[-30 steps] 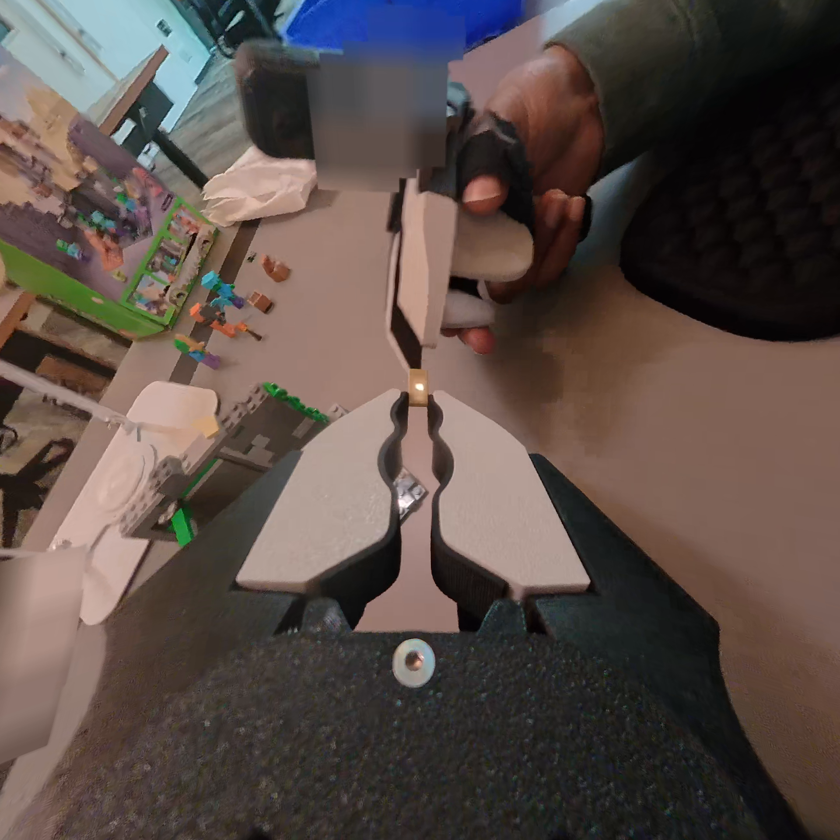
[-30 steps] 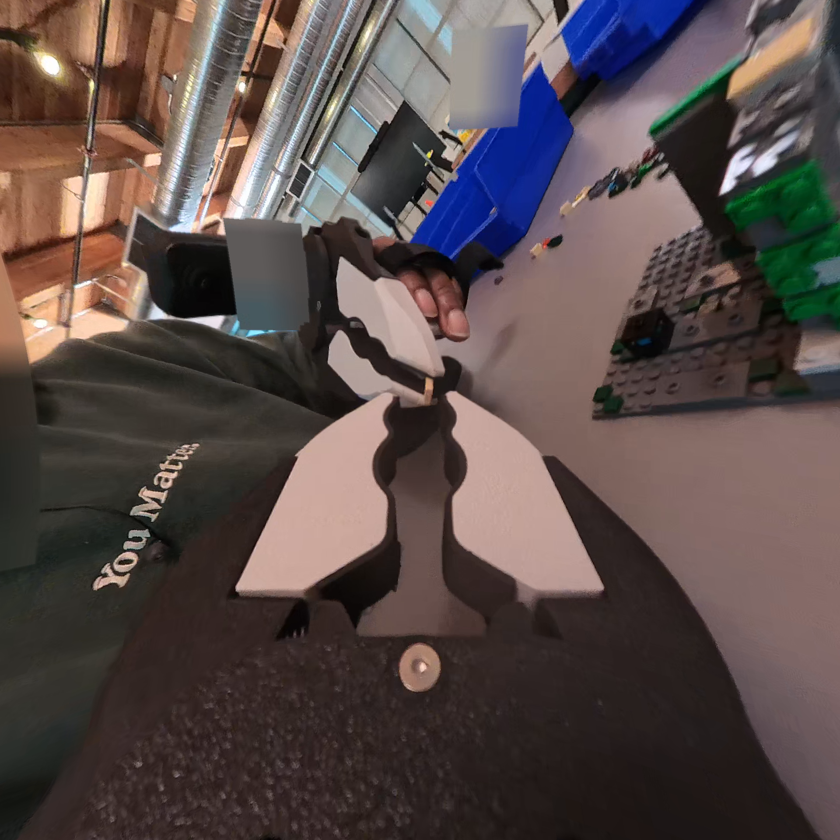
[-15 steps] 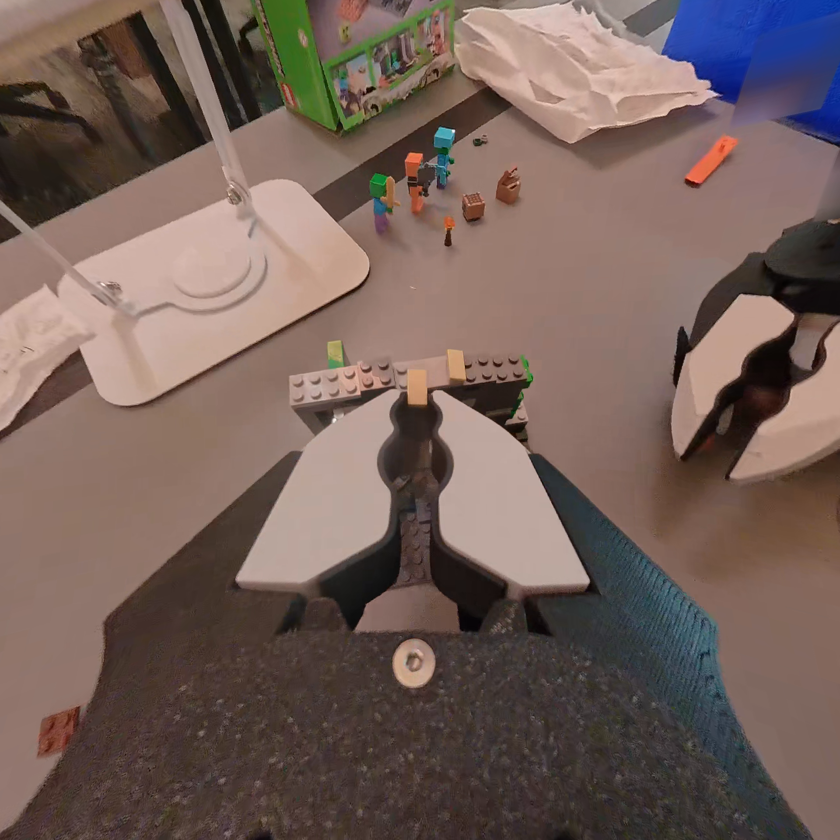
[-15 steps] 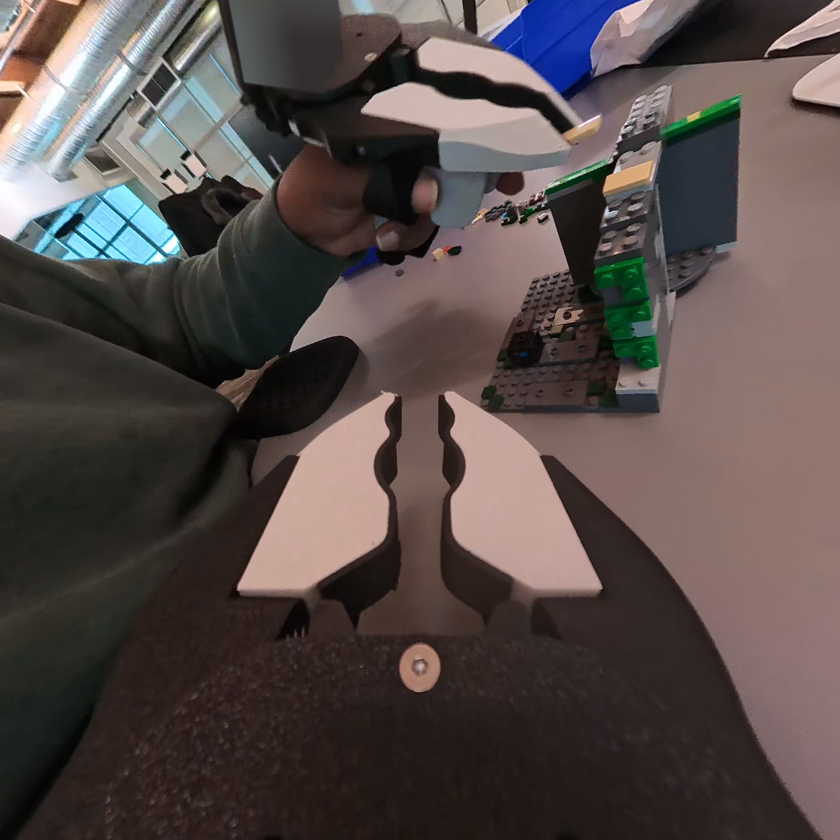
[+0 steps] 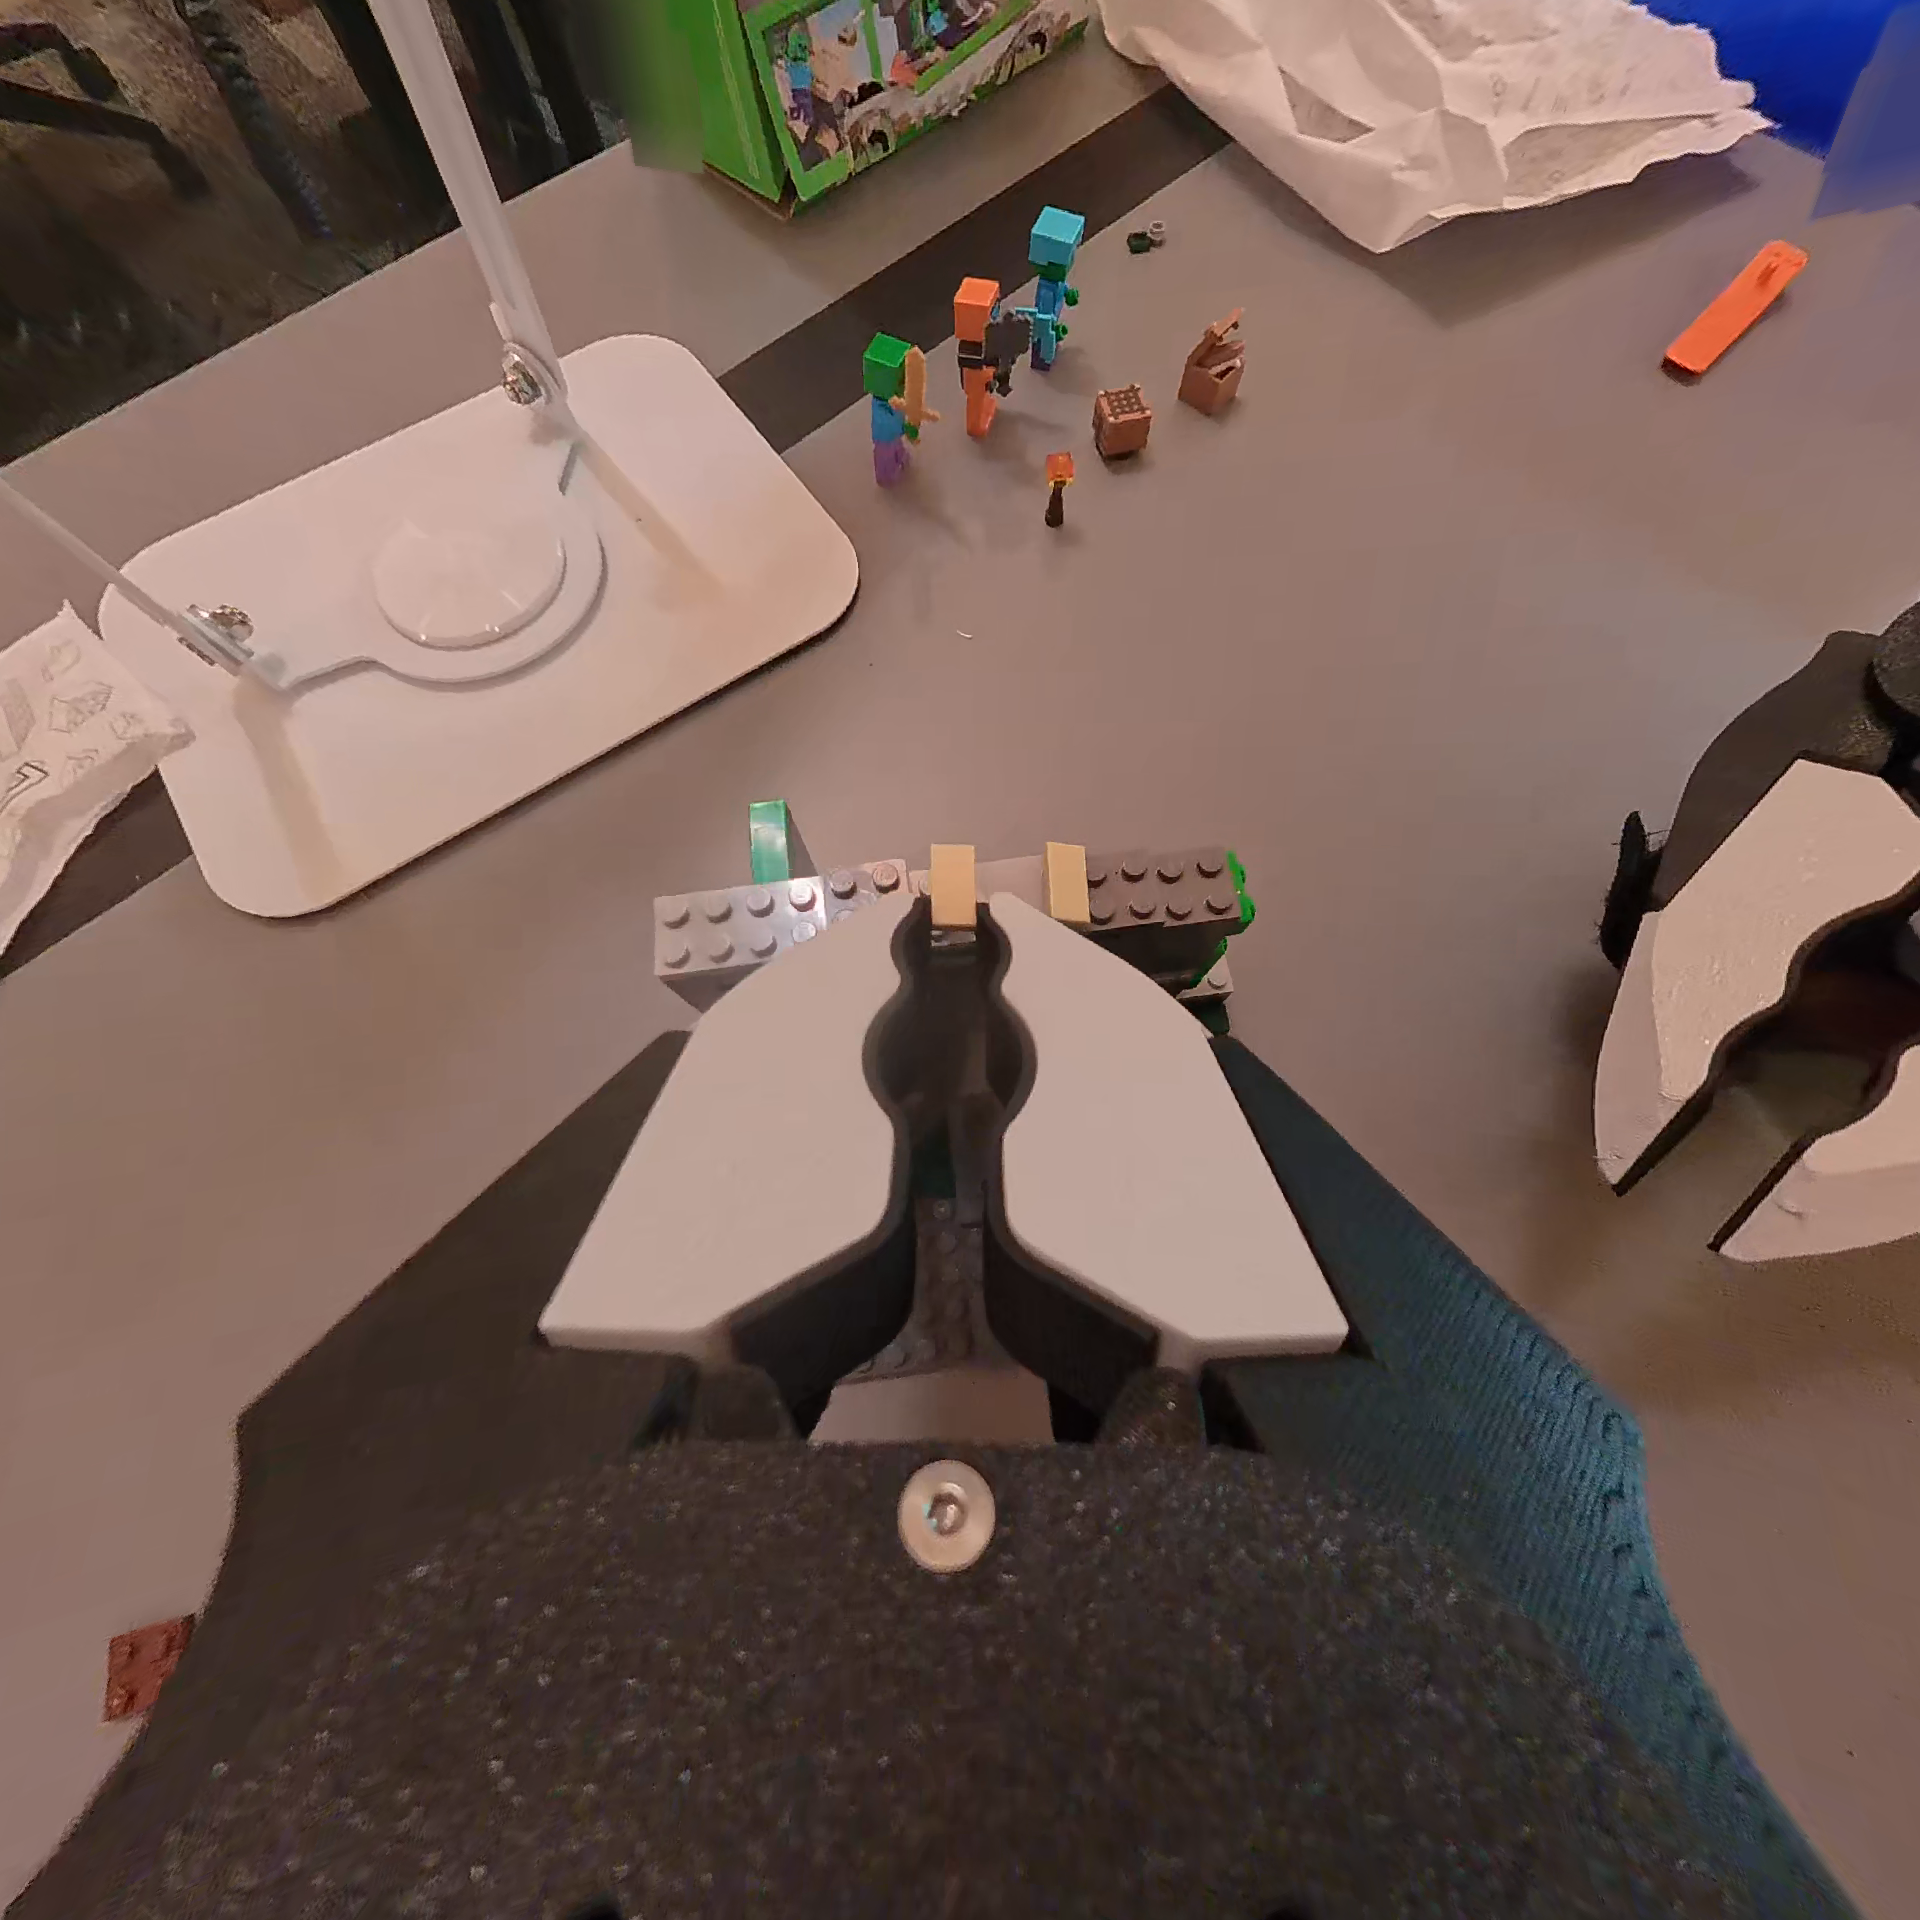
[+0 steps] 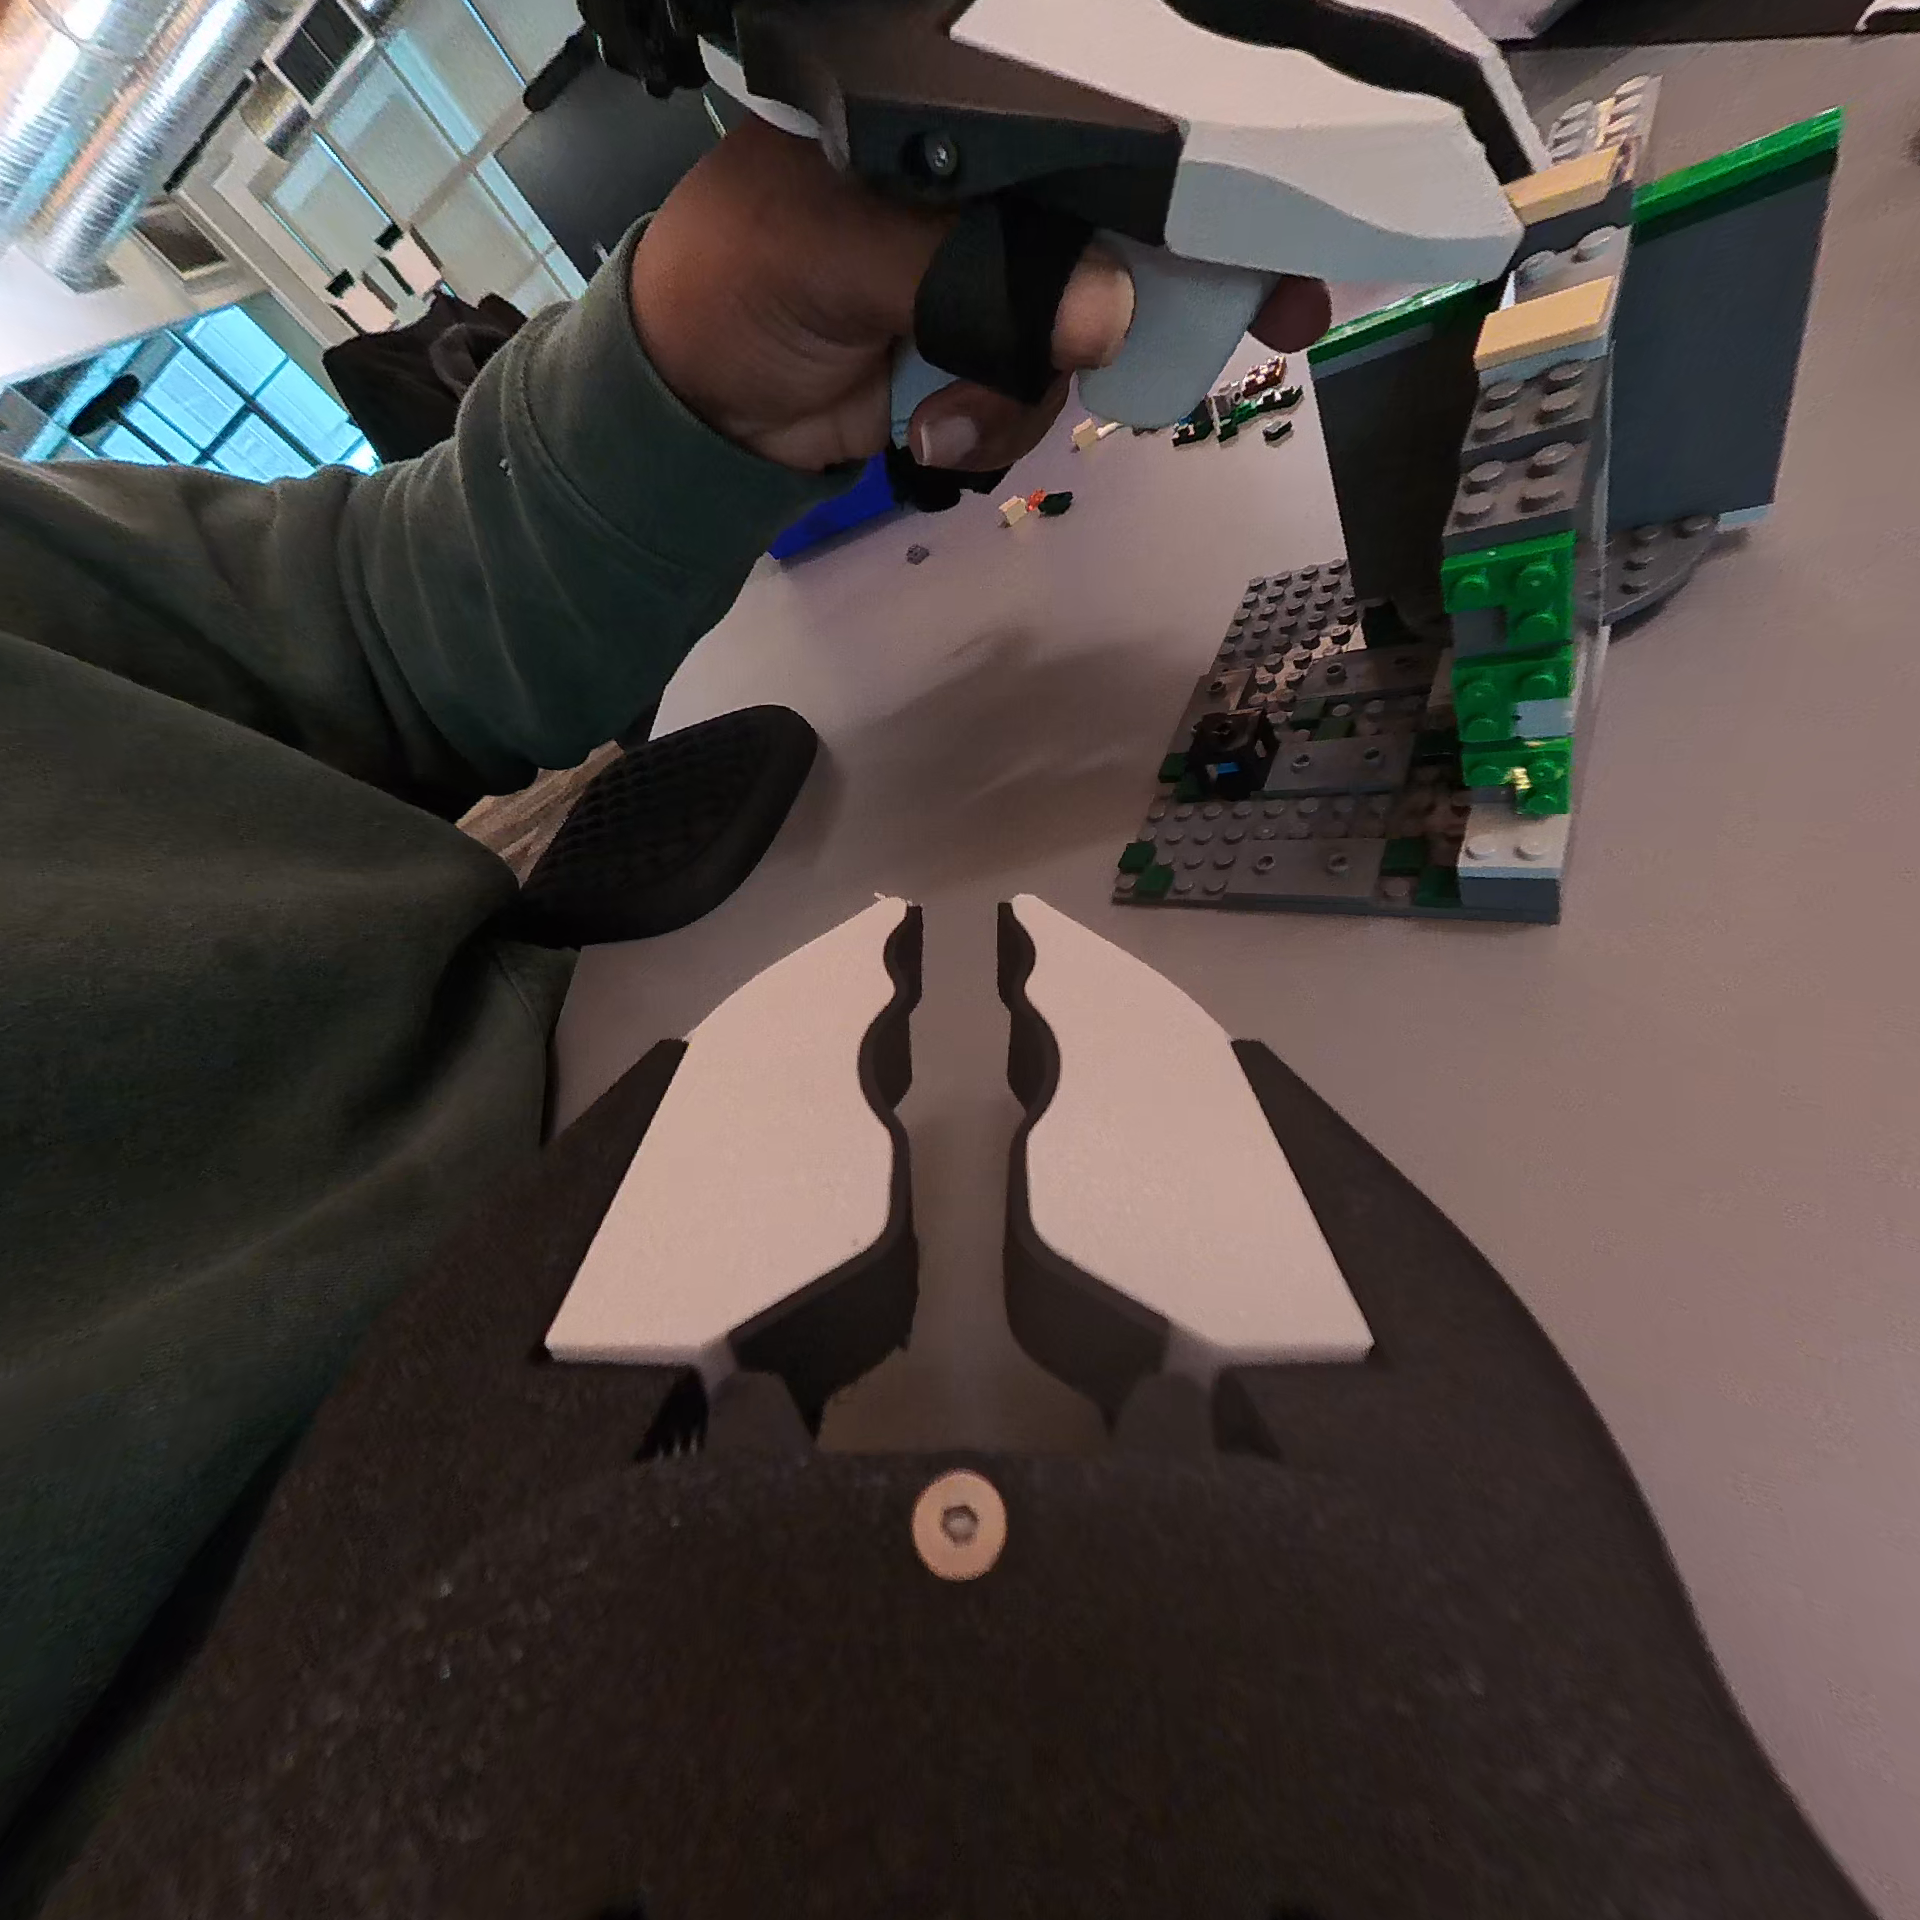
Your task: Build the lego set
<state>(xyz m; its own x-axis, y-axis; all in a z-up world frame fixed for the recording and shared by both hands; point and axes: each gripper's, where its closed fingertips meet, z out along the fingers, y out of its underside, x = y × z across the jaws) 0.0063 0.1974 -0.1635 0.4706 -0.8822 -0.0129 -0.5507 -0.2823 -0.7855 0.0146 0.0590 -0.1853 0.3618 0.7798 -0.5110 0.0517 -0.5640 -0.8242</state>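
Left wrist view: dim, warm-toned light; the grey table [image 5: 1351, 644] reads brownish and the figures cast short, soft shadows. Right wrist view: cooler and brighter, with daylight from windows [image 6: 208, 416] at upper left. A diffuse shadow [image 6: 997, 707] lies on the tabletop. Both views show strong wide-angle bending at the edges. The nearest foreground is soft and grainy.

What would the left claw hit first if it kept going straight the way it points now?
The left claw, shut on a tan tile, points at the grey brick wall top of the lego build. The tile would likely meet that studded row first, beside the second tan tile; depth is unclear.
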